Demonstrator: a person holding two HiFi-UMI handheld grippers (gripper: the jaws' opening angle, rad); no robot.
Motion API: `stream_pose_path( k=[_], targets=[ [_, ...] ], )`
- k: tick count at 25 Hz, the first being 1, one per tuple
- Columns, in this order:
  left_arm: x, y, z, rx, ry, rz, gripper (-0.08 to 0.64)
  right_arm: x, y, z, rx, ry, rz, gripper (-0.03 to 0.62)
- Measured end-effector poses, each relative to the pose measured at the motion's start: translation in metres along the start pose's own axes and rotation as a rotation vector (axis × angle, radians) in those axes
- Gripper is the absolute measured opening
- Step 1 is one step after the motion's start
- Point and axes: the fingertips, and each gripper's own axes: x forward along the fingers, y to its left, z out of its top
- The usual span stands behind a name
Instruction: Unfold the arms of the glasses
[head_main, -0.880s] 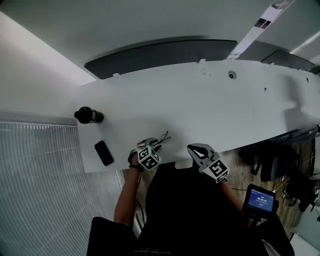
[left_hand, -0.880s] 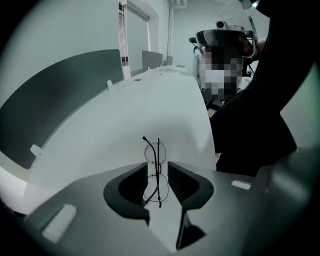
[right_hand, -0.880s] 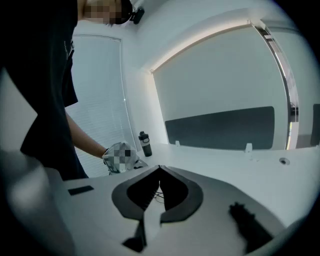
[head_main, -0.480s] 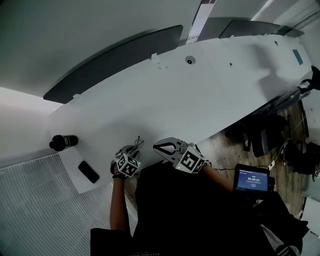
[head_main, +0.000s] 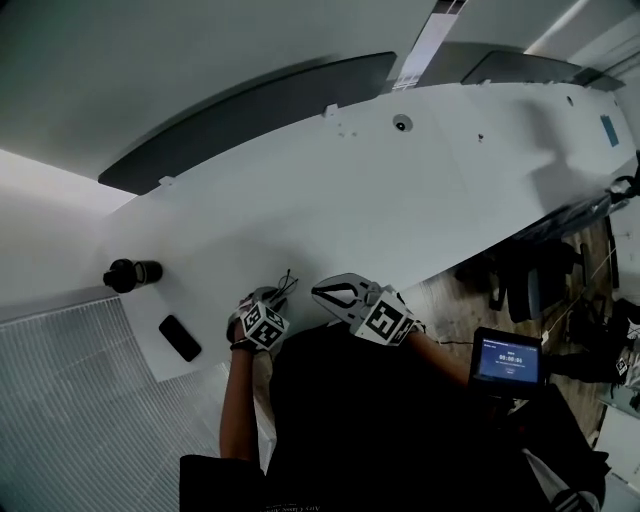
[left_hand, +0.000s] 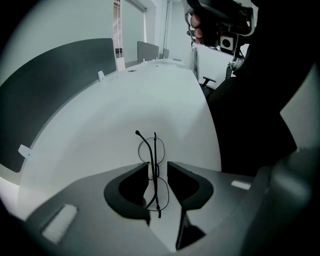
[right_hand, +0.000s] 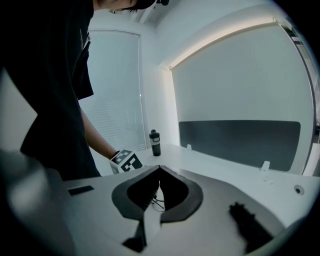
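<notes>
- Thin wire glasses (left_hand: 152, 150) flat on the white table (head_main: 400, 200), close to its near edge, arms lying along the frame.
- Straddled at the bridge by the left gripper (left_hand: 158, 167), pointed steeply down; jaws apart, one pad just beside the wire, the other clear of it, no squeeze visible.
- In the head view, same glasses (head_main: 286, 281) just beyond the left gripper (head_main: 272, 298).
- Right gripper (head_main: 318, 291) just beside, nearer level, over the table edge; jaw tips pressed together, nothing between them.
- Through the right gripper view, a bit of the glasses (right_hand: 157, 202) below the closed tips, left gripper's marker cube (right_hand: 125, 161) nearby.
- Further left on the table: dark phone (head_main: 180, 338) lying flat, black bottle (head_main: 130, 273) near the corner, well apart from the glasses.
- Along the far side, a dark partition panel (head_main: 250, 120).
- Off to the right, below table level, a small lit screen (head_main: 510, 360).
</notes>
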Motion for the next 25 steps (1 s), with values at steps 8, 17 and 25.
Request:
stream_pose_path(
  k=[8,17,25],
  targets=[
    [0.016,0.006,-0.021,0.038,-0.052,0.011,0.071,0.033,0.02,-0.016,-0.008,0.033,-0.02,0.007],
    [0.005,0.0,-0.008,0.054,-0.064,-0.014,0.017,0.027,0.011,-0.01,0.07,-0.013,-0.046,0.008],
    [-0.046,0.024,0.019,-0.314,-0.322,-0.118,0.015,0.019,-0.022,-0.005,0.318,-0.115,-0.11,0.006]
  ],
)
